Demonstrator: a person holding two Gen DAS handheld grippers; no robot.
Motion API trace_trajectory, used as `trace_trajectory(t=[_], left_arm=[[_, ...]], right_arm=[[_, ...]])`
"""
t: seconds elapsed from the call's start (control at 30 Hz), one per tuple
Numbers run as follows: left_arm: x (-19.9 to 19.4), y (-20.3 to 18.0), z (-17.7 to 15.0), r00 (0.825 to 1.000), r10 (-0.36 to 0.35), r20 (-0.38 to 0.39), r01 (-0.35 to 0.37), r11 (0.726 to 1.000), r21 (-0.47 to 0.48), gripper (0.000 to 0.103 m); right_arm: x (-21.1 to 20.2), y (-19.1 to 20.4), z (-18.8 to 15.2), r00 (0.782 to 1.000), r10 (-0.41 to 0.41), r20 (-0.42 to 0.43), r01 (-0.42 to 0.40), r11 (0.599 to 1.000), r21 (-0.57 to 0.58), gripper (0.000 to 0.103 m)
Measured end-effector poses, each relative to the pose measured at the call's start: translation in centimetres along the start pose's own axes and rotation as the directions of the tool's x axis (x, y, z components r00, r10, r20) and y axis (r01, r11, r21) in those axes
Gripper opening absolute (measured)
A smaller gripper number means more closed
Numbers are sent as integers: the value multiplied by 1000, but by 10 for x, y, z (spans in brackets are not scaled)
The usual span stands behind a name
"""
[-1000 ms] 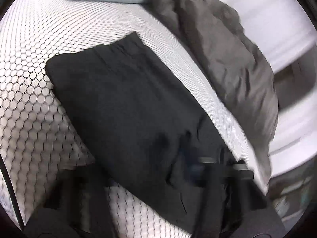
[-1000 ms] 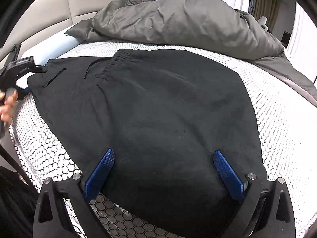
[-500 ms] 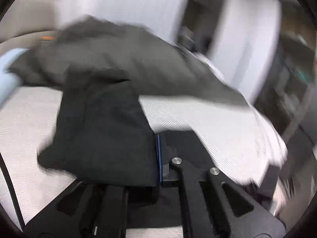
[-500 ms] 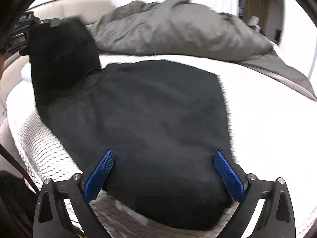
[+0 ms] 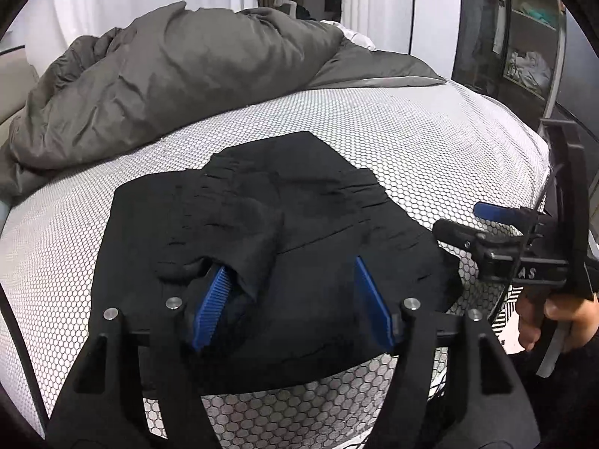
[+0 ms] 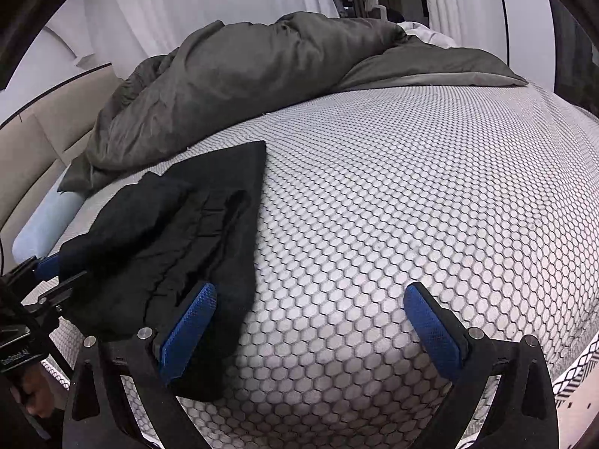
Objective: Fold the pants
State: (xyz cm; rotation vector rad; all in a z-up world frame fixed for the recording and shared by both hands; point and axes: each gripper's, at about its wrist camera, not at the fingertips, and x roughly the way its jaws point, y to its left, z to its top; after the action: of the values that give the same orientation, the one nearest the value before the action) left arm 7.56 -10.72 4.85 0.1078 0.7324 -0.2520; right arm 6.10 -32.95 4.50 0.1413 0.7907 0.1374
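The black pants (image 5: 284, 209) lie folded in a rumpled stack on the honeycomb mattress cover (image 5: 430, 142). My left gripper (image 5: 292, 303) hovers over their near edge with its jaws opening. A loose fold of cloth drapes over the left blue pad (image 5: 209, 307), and the pads do not press on it. In the right wrist view the pants (image 6: 168, 232) sit at the left. My right gripper (image 6: 310, 321) stands open over bare mattress just beside their right edge, holding nothing. Each gripper shows in the other's view: the right gripper (image 5: 464, 220) and the left gripper (image 6: 60, 275).
A crumpled grey duvet (image 5: 168, 86) fills the far side of the bed. A light blue pillow (image 6: 45, 224) lies at the far left by the beige headboard (image 6: 41, 142). Dark shelves (image 5: 524, 37) stand beyond the bed's right edge. A hand (image 5: 543, 318) holds the right gripper.
The left gripper carried one end of the pants across and laid it over the rest, then opened its jaws. The right gripper slid rightward off the pants onto bare mattress.
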Motion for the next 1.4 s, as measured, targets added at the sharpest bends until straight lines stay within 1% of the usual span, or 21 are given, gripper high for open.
trace_trajectory(t=[0.13,0.33,0.47,0.5,0.57,0.67,0.7,0.73,0.77,0.83,0.93,1.0,1.07,1.1,1.13,1.17,1.2,1.23,1.33,1.37,1.4], left_arm=[[-6,4,1,1000,3,-1,-3,1000,-12,63],[-19,10,-1,1000,-6,3,6,1000,-14,63],[-50,43,-3,998,-9,58,14,997,-80,65],[-59,59,-5,997,-7,80,16,993,-115,72],[-71,88,-9,994,25,110,-4,982,-187,78],[-69,125,-19,992,93,85,-66,957,-281,78],[-64,132,-22,993,99,64,-76,952,-297,78],[-59,138,-25,993,106,43,-87,948,-305,78],[-54,143,-27,992,120,26,-105,944,-314,78],[-48,157,-32,989,151,-6,-143,923,-356,78],[-41,170,-39,985,168,-45,-173,914,-366,78],[-31,171,-45,973,205,-103,-227,918,-326,78],[-20,177,-55,969,195,-150,-235,916,-326,78],[-15,181,-61,969,179,-170,-228,912,-342,78],[-11,187,-66,970,160,-183,-217,909,-357,78],[-9,191,-70,971,149,-188,-210,906,-366,79],[-8,194,-72,971,143,-190,-206,905,-372,80],[-9,198,-74,971,140,-193,-205,902,-380,80],[-12,206,-76,972,135,-192,-203,895,-396,80],[-12,206,-77,970,143,-195,-211,895,-392,80],[-12,206,-77,968,155,-198,-223,896,-385,80]], right_arm=[[2,13,0,1000,2,-1,-2,999,-46,102],[1,18,-4,1000,3,14,-2,999,-43,102],[-15,24,-2,995,50,91,-45,997,-59,102],[-19,27,-2,991,71,110,-63,996,-69,102],[-24,34,-1,985,121,122,-111,990,-90,102],[-34,40,2,981,70,182,-50,992,-113,102],[-38,38,3,977,80,197,-64,994,-87,102],[-39,39,6,973,126,193,-116,991,-64,102],[-36,47,7,968,189,162,-182,981,-62,102],[-28,80,4,961,259,94,-246,961,-130,102],[-18,146,-3,956,292,35,-266,909,-320,102],[-3,184,-2,957,289,-10,-271,884,-381,101],[19,215,-1,981,193,-21,-181,872,-454,100],[35,229,-2,996,90,-13,-84,853,-514,87],[46,237,-5,1000,24,15,-11,836,-548,65],[52,236,-6,999,-22,24,32,840,-542,24],[51,229,-5,999,-37,38,51,857,-512,15],[43,215,-3,999,5,48,16,897,-442,15],[11,158,3,995,67,73,-49,972,-229,17],[2,138,2,994,88,68,-76,985,-154,23],[-2,114,-1,995,82,52,-77,994,-78,40]])
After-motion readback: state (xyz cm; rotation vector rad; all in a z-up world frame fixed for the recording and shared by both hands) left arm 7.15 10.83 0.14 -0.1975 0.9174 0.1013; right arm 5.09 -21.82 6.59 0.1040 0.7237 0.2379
